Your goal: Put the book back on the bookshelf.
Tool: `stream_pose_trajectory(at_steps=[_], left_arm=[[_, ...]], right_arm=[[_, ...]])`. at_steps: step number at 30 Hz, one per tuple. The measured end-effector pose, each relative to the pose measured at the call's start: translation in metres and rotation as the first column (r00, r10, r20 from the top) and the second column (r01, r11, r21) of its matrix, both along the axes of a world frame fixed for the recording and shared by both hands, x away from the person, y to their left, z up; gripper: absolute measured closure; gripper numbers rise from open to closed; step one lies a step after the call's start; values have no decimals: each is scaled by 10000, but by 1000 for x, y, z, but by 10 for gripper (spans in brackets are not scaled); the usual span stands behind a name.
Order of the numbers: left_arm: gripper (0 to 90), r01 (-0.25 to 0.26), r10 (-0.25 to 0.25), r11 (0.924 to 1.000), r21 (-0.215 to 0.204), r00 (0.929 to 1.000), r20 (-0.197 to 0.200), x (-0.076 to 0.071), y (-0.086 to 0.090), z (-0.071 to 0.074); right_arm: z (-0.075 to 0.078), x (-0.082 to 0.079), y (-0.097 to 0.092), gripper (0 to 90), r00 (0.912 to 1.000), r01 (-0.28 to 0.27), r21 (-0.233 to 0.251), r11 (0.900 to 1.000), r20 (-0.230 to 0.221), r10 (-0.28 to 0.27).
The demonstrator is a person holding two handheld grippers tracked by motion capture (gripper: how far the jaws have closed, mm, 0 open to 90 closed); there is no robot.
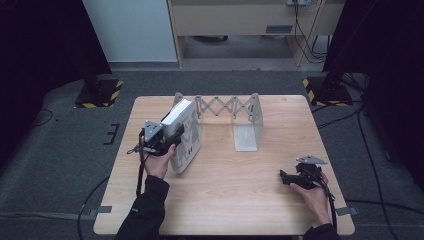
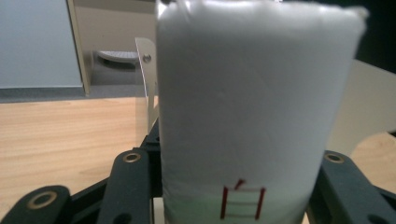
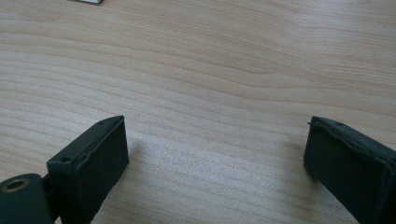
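Light wooden table [image 1: 225, 200], metal expanding book rack [image 1: 235, 117] standing on it, white book [image 1: 185, 135] upright at rack's left end

Black tongs [image 2: 233, 186] clamp a white book [image 2: 252, 116] above the wooden table [image 2: 60, 135].

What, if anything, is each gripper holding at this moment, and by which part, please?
The left gripper clamps the thick white book across its spine end, one jaw on each cover. The right gripper is open above the table, holding nothing.

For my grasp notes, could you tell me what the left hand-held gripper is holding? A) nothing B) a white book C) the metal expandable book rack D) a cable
B: the left hand-held gripper has its jaws clamped on either side of the white book, beside the rack's end plate.
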State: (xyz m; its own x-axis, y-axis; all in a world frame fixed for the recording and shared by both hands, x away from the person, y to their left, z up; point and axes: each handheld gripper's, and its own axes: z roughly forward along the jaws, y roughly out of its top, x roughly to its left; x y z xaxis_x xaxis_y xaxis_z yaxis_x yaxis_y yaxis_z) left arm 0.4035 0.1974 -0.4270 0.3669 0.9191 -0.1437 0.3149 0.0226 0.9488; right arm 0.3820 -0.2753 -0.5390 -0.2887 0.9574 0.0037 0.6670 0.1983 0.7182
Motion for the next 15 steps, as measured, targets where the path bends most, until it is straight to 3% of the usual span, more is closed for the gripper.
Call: stream_pose_trajectory(at_steps=[10, 15], left_arm=[[503, -22, 22, 10000, -27, 9999, -157, -13, 6, -13], [500, -22, 20, 9999, 132, 9999, 136, -15, 3, -17]], right_arm=[[0, 0, 0, 69, 10000, -14, -28, 10000, 9, 14], [0, 0, 0, 69, 10000, -38, -34, 10000, -4, 38]])
